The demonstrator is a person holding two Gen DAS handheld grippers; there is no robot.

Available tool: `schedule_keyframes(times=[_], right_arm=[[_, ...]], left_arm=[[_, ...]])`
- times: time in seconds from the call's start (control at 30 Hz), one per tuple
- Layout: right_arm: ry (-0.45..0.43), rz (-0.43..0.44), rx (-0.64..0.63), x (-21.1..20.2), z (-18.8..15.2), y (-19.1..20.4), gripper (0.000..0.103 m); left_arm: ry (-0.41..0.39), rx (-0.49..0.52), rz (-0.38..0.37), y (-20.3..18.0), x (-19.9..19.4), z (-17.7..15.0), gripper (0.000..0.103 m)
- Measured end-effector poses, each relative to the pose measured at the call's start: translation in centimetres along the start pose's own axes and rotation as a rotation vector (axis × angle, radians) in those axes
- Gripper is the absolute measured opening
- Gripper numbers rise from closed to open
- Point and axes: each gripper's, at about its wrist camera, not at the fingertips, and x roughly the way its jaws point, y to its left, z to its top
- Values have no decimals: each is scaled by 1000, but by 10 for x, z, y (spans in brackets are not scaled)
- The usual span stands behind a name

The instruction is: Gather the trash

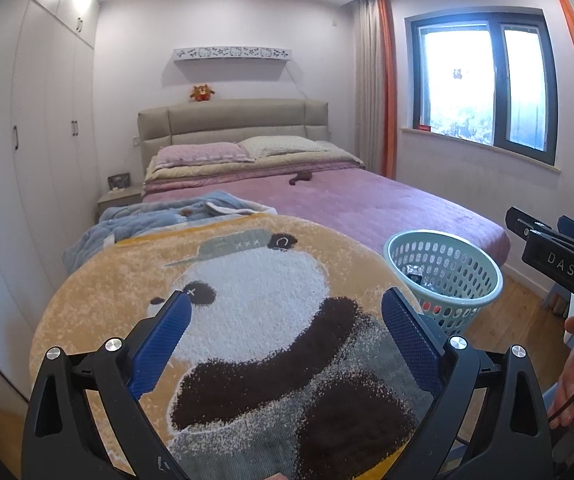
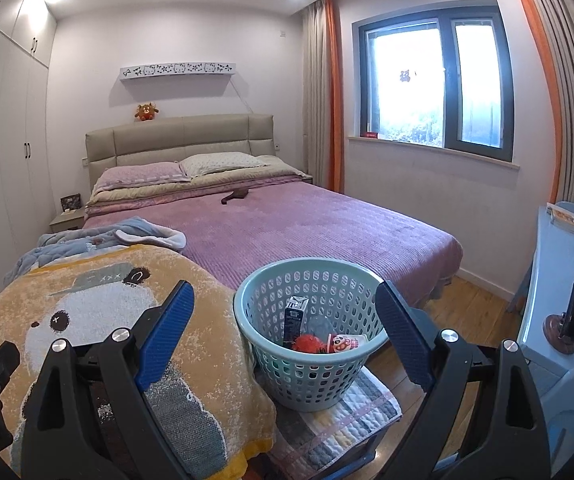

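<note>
Up close, the left gripper (image 1: 285, 322) hangs over the yellow panda blanket (image 1: 247, 280) with its blue-padded jaws spread wide apart and empty. The right gripper (image 2: 285, 322) is equally wide open, framing the pale green perforated basket (image 2: 271, 360); seen from the left wrist view, its black body carries the letters "DAS". The basket stands on a striped quilted mat (image 2: 339, 420) just beside the blanket and holds trash: a dark upright carton (image 2: 295, 318), a red fuzzy item (image 2: 309, 343) and a small printed cup (image 2: 343, 345) (print unreadable). Beyond lies the bed (image 2: 327, 224) with its purple cover.
</note>
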Motion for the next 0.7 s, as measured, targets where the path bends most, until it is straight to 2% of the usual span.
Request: schedule_keyframes(times=[0.5, 0.7], right_arm=[[25, 12, -3, -4, -1, 4, 91], [45, 3, -6, 0, -4, 3, 91]], left_arm=[[-15, -2, -10, 1, -10, 0, 95], [-8, -36, 9, 10, -10, -1, 95]])
